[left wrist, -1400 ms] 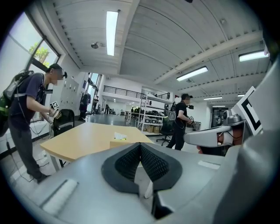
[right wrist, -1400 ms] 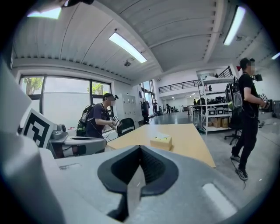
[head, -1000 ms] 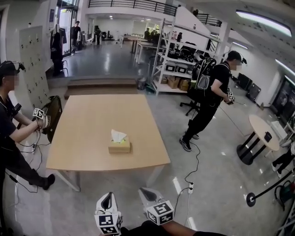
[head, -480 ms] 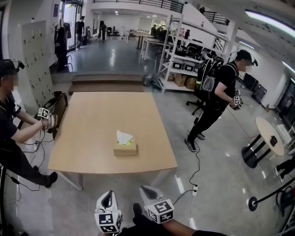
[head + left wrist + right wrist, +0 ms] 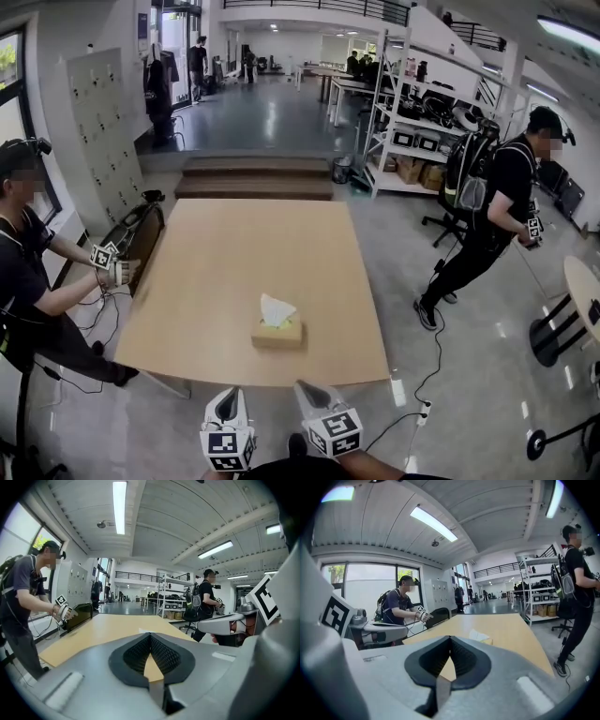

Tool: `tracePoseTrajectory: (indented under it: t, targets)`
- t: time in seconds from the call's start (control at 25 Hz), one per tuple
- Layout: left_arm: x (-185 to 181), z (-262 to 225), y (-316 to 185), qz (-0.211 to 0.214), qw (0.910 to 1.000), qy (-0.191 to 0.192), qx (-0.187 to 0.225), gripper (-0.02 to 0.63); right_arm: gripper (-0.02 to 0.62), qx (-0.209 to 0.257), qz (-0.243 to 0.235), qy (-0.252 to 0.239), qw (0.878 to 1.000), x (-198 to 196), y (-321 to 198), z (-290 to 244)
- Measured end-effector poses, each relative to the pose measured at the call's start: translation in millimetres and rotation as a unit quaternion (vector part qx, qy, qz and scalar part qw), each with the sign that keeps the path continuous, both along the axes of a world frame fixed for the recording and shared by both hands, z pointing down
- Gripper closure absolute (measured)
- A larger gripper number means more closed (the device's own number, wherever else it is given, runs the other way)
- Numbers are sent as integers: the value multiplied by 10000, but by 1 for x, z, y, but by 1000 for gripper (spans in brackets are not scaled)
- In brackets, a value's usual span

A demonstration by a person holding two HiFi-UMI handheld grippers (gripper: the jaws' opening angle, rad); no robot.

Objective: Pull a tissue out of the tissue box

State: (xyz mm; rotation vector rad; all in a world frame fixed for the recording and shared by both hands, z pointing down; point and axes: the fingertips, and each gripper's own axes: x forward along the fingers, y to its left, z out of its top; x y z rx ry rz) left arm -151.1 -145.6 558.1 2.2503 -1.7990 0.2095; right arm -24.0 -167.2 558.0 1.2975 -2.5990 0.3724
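Note:
A tan tissue box (image 5: pixel 277 333) with a white tissue (image 5: pixel 276 309) sticking up stands near the front edge of the wooden table (image 5: pixel 234 253). Both of my grippers are held low in front of that edge, short of the box. The left gripper (image 5: pixel 228 399) is shut with nothing in it, and its jaws meet at the tips (image 5: pixel 150 635). The right gripper (image 5: pixel 307 390) is also shut and empty (image 5: pixel 450 639). In the right gripper view the tissue (image 5: pixel 478 634) shows just right of the jaws. The left gripper view hides the box almost wholly.
A person (image 5: pixel 28 281) holding a marked gripper stands at the table's left by a black chair (image 5: pixel 139 232). Another person (image 5: pixel 497 211) with a backpack walks on the right. Shelving (image 5: pixel 417 122), steps (image 5: pixel 253 176), a round side table (image 5: pixel 586 295) and a floor cable (image 5: pixel 422 394) surround the table.
The table and tissue box have come closer and shifted right in the head view. Both grippers stay shut at the bottom. The person on the right has walked further right.

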Motion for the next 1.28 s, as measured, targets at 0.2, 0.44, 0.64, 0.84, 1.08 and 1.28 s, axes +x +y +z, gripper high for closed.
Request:
tracePoseTrajectory:
  t: [0.2,0.44,0.64,0.84,1.08,1.28]
  targets:
    - [16,-2,-33,-59,10000,-48,-31,588,604,83,-87,-80,9999,15,-38,-6]
    - [19,-2,-53,-215,9996,-152,-46,588,603,109,-189,-58,9997,22,-61,-4]
    - [16,6,-67,-307,9994,-149,-107,588,604,-39,-301,34,9995,20,-76,10]
    - [6,19,-91,-345,9992,-108,-183,588,603,-174,-325,194,9991,17,-94,23]
    - [-11,-4,-151,-129,9994,-258,174,588,603,-141,-349,490,9981,2,-136,17]
    - [-16,4,-162,184,9994,-197,-222,588,557,-464,-166,813,9955,-4,-145,22]
